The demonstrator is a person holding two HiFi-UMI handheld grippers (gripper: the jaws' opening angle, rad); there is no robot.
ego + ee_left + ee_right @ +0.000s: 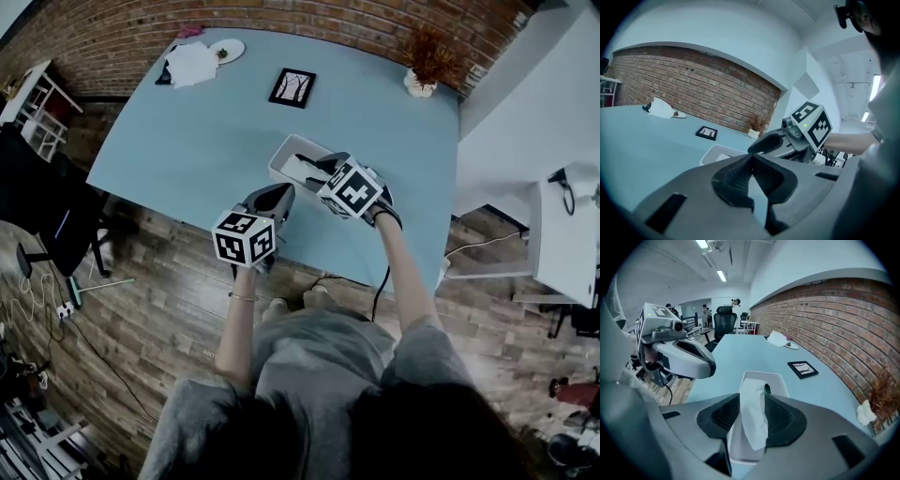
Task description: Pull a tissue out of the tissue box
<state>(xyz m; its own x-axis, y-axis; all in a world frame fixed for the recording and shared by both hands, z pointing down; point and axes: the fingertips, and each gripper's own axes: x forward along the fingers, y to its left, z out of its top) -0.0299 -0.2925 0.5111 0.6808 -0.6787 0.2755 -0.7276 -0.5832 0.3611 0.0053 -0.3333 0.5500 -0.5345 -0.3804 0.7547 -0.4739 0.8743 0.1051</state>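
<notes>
The white tissue box (281, 156) sits near the front edge of the blue surface (187, 131). 1 tissue (753, 420) sticks up from it, between the jaws of the right gripper (752, 404), which stand apart and do not squeeze it. The left gripper (751, 159) is clenched on nothing, just beside the box.

1. The white rectangular plastic tissue box (284, 153) is sitting flat on the light blue table (187, 141), close to the near edge, with its open top facing up.
2. The white paper tissue (753, 413) is sticking out of the box's top as a narrow, softly creased strip, its ragged free end leaning over the box's near end.
</notes>
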